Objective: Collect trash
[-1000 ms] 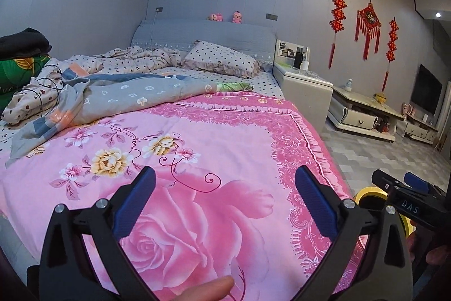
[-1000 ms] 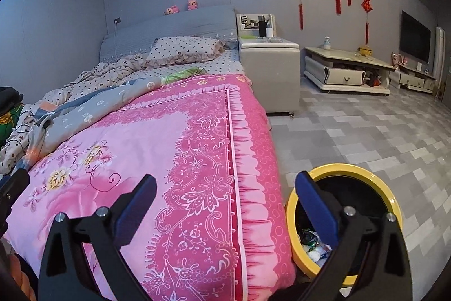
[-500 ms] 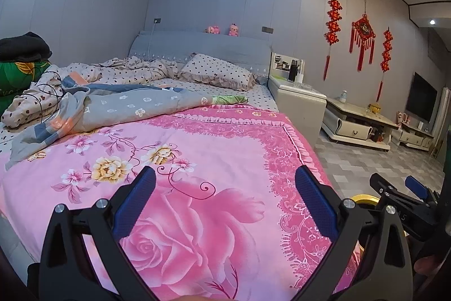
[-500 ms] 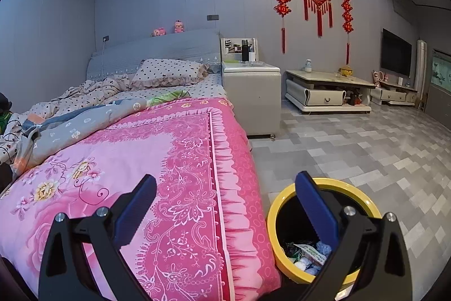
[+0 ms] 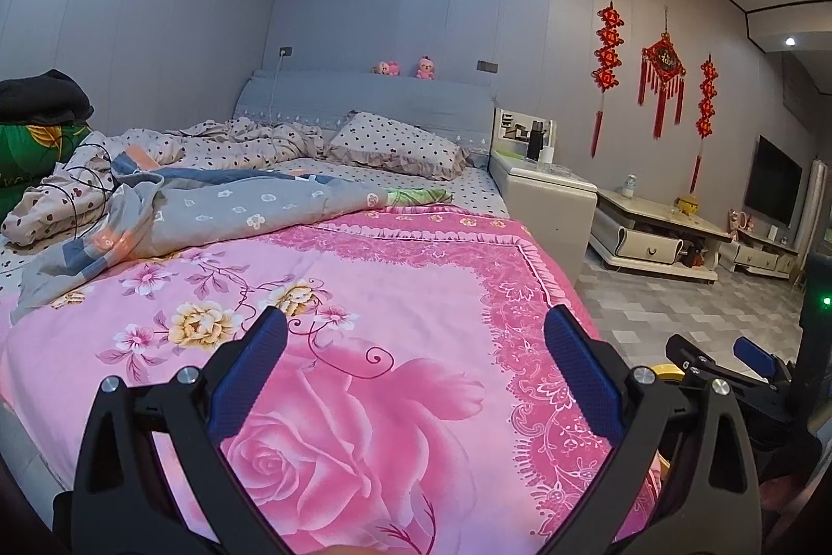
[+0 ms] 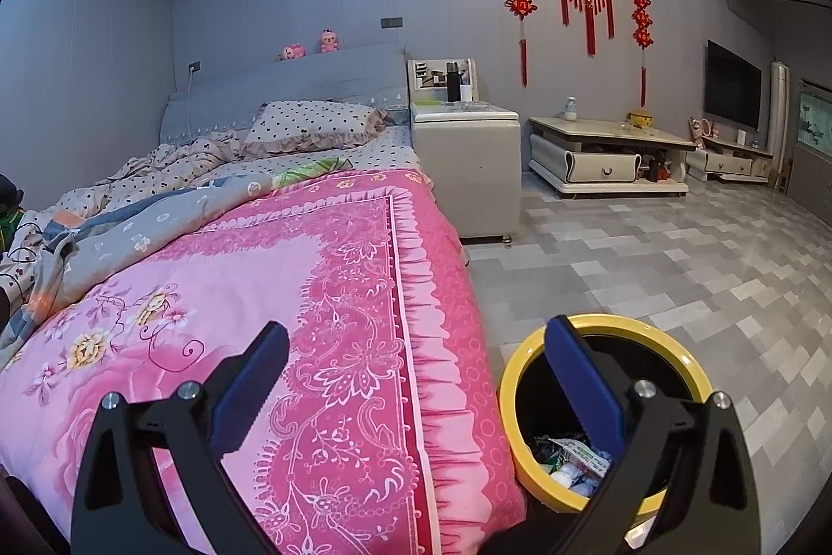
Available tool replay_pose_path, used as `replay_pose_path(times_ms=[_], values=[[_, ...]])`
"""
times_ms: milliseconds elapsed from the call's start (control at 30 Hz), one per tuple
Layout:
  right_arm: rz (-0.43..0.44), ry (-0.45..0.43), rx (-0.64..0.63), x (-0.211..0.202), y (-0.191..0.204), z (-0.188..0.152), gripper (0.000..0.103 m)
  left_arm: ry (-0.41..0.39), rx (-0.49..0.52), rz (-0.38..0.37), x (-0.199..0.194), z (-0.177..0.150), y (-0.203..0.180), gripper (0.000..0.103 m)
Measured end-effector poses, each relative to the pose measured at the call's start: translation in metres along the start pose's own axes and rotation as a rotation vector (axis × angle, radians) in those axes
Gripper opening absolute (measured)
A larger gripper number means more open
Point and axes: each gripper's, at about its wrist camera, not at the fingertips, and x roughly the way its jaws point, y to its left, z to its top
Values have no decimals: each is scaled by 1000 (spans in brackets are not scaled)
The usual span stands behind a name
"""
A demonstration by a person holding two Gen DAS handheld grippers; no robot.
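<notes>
Both grippers are held above the foot of the bed and both are empty. The left gripper [image 5: 415, 365] has its jaws wide apart over the pink blanket [image 5: 364, 295], and I see no trash between them or on the cloth in front of them. The right gripper [image 6: 416, 368] also has its jaws spread, with nothing in them; it hangs over the side edge of the bed, so its left finger is above the blanket and its right finger is above the yellow bin [image 6: 613, 331]. The bin stands on the floor [image 6: 676, 253] just beside the hanging frill of the blanket, probably so that trash from the bed can be dropped in with a short move. Inside it, below the right finger, lie some wrappers [image 6: 574, 456], so part of the collecting seems done already. Ahead of the left gripper, further up the bed, are a crumpled grey quilt [image 5: 223, 211] and a dotted pillow [image 5: 400, 144]; whether any trash hides there, I cannot tell. To the right of the right gripper the tiled floor is open, with a nightstand [image 6: 465, 159] far ahead.
</notes>
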Motion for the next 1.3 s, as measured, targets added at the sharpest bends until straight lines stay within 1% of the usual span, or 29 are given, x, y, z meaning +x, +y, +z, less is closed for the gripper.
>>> replay_pose_path(times_ms=[533,1300], values=[[8,32,5,6,0,-2,95,-1,-4,-2,1,-1,-2,95],[10,50,11,8,-2,-4,95,1,-7,-6,2,0,-1,95]])
